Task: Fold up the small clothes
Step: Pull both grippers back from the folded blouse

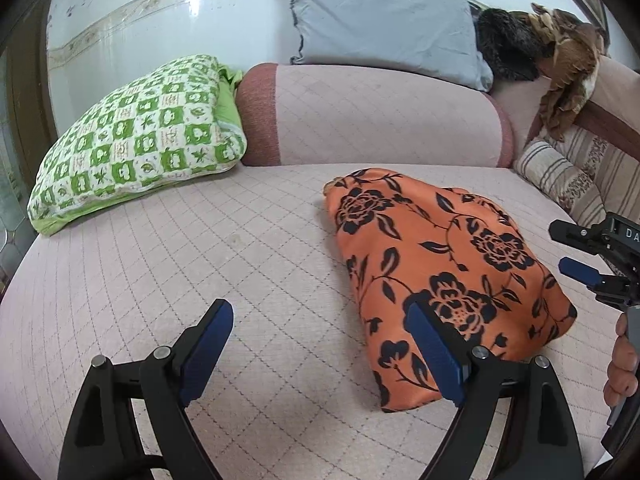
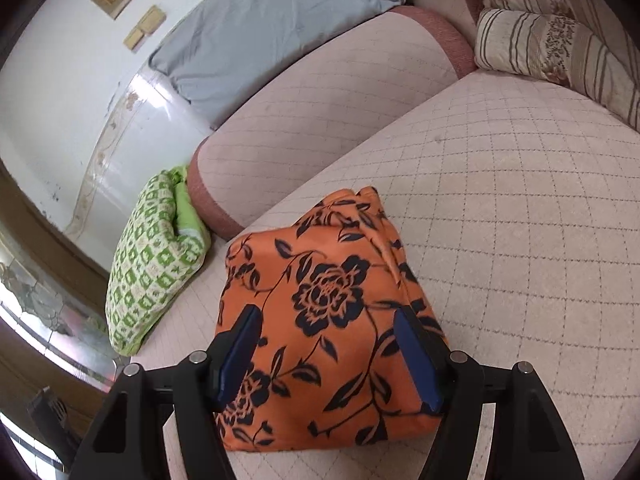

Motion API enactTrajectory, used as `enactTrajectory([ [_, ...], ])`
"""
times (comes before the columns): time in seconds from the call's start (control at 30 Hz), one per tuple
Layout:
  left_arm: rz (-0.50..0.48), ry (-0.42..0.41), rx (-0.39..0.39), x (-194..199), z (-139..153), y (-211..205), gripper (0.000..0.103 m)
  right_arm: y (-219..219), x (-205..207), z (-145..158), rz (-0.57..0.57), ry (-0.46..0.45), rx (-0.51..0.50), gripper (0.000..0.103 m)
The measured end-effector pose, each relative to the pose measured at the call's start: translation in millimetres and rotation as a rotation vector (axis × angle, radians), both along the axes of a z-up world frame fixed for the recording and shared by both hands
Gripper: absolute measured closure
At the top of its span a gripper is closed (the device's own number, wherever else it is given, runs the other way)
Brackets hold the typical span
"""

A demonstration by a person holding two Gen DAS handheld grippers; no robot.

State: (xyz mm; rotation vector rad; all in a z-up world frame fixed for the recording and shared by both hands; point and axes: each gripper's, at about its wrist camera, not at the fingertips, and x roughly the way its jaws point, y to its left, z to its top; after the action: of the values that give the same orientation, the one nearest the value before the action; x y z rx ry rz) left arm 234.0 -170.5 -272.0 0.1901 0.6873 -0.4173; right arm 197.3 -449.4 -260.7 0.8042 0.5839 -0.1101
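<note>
An orange cloth with black flowers [image 1: 432, 256] lies folded into a thick pad on the pink quilted sofa seat [image 1: 200, 248]. My left gripper [image 1: 320, 312] hangs open above the seat; its right finger is over the cloth's near left edge and nothing sits between the blue pads. In the right wrist view, my right gripper [image 2: 326, 314] is open just above the same folded cloth [image 2: 320, 280], its pads apart and not pressing on the fabric. The left wrist view also catches the right gripper [image 1: 568, 250] at the cloth's right side, with a person's hand [image 1: 622, 364] on its handle.
A green-and-white checked pillow [image 1: 136, 136] lies at the seat's left end. Behind is a pink bolster backrest [image 1: 380, 116] with a grey pillow [image 1: 380, 20] on top. A striped cushion [image 2: 560, 52] and a brown cloth [image 1: 568, 76] sit at the right corner.
</note>
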Motion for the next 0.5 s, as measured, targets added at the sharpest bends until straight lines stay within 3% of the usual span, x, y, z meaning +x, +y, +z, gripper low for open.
enactTrajectory([
  [0.5,0.015,0.019,0.030,5.7,-9.0,-0.9,0.014,3.2,3.9,2.8,0.031,-0.011,-0.009,0.031],
])
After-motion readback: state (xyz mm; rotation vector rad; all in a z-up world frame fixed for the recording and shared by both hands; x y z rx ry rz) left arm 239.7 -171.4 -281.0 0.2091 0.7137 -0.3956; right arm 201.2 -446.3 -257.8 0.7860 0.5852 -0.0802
